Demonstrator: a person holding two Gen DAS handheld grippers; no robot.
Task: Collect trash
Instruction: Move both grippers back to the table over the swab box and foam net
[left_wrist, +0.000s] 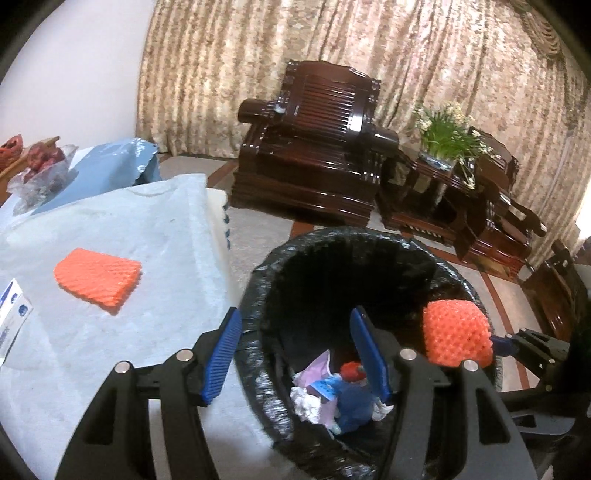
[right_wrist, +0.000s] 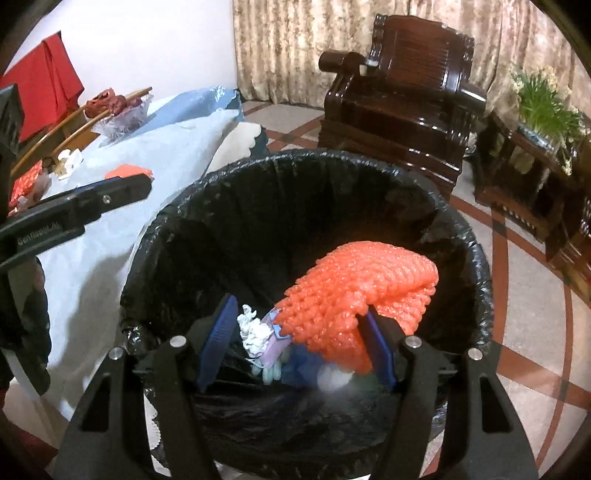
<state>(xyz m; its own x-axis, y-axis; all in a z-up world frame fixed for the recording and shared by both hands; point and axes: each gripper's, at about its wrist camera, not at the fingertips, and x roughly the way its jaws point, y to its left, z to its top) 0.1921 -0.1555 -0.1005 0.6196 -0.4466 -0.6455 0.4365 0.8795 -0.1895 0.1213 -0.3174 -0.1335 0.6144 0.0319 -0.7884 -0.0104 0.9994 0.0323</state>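
Over the black-lined bin (right_wrist: 476, 258) beside the table's (left_wrist: 155, 229) edge, my right fingers (right_wrist: 380, 343) are spread, orange foam net (right_wrist: 354, 295) draped on one; left fingers (left_wrist: 221, 354) spread, empty

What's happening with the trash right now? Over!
Left gripper open, empty. Right gripper open; orange foam net draped on one finger, over bin. Second net on table. Nothing blocking.

Both wrist views angled down, close — sharing bin (left_wrist: 369, 258)
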